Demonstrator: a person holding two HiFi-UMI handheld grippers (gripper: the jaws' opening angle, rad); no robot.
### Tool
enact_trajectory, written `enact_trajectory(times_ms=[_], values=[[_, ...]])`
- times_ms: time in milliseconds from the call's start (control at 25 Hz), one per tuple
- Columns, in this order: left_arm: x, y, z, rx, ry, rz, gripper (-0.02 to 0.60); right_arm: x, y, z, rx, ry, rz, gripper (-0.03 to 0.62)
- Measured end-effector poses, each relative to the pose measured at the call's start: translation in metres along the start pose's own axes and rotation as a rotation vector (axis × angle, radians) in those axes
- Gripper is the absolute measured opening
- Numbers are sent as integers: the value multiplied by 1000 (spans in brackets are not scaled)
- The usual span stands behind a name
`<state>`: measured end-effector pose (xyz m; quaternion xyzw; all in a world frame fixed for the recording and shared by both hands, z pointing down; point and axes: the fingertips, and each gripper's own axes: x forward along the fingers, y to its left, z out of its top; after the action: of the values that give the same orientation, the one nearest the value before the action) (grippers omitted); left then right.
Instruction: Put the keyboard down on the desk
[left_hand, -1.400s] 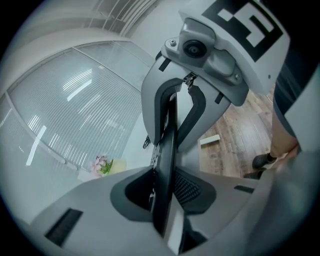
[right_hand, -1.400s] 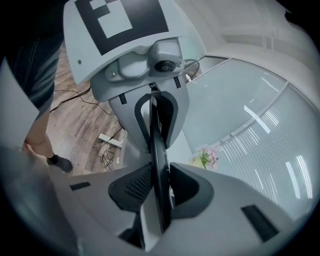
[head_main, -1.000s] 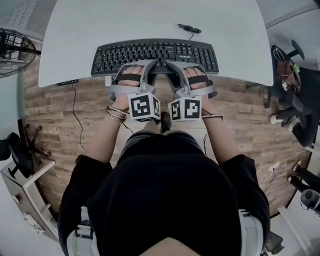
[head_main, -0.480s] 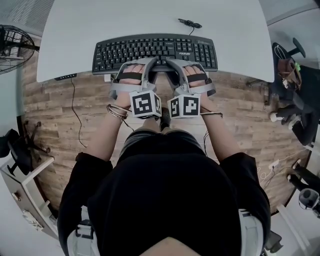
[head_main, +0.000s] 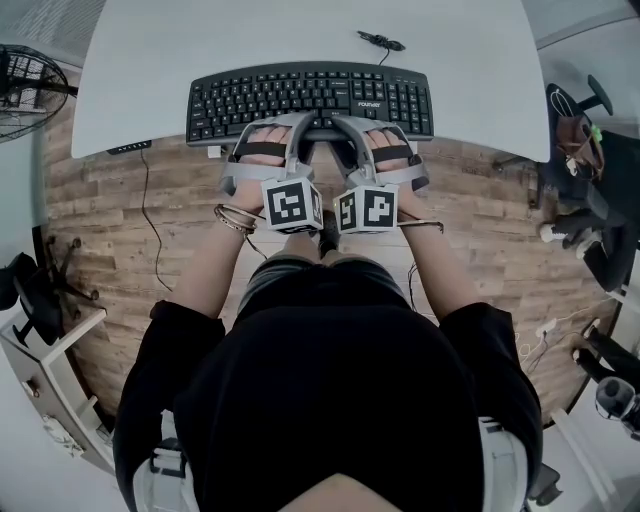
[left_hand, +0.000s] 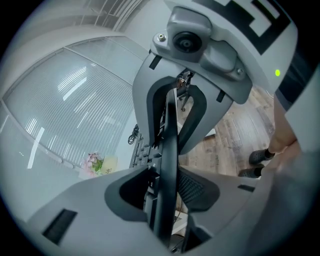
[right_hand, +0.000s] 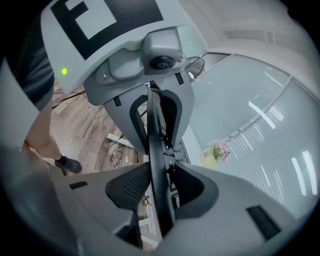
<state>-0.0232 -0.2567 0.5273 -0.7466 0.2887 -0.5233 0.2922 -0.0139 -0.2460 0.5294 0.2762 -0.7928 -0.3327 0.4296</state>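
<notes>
Jaws of the left gripper (head_main: 301, 130) and the right gripper (head_main: 345, 130) had just been opening, parted loosely around the near edge of the keyboard (head_main: 310, 95), which lay flat on the desk (head_main: 200, 40).

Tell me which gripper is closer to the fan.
Left. Left gripper is on the fan side, right gripper beyond it. Both have just been opening, keyboard between their jaws.

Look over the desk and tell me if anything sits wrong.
Nothing is spilled or damaged. The keyboard lies square to the desk but right at its near edge, its front rim between the jaws of the left gripper and the right gripper; both have just been opening.
</notes>
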Motion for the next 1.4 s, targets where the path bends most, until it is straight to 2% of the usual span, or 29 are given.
enact_trajectory(times_ms=[320,1400], values=[[3,-9,-1,7,3,-10,186,1,10,-2,28,-7,24,163],[10,-11,-6,3,-9,-8,196,11,15,-4,68,-3,21,172]])
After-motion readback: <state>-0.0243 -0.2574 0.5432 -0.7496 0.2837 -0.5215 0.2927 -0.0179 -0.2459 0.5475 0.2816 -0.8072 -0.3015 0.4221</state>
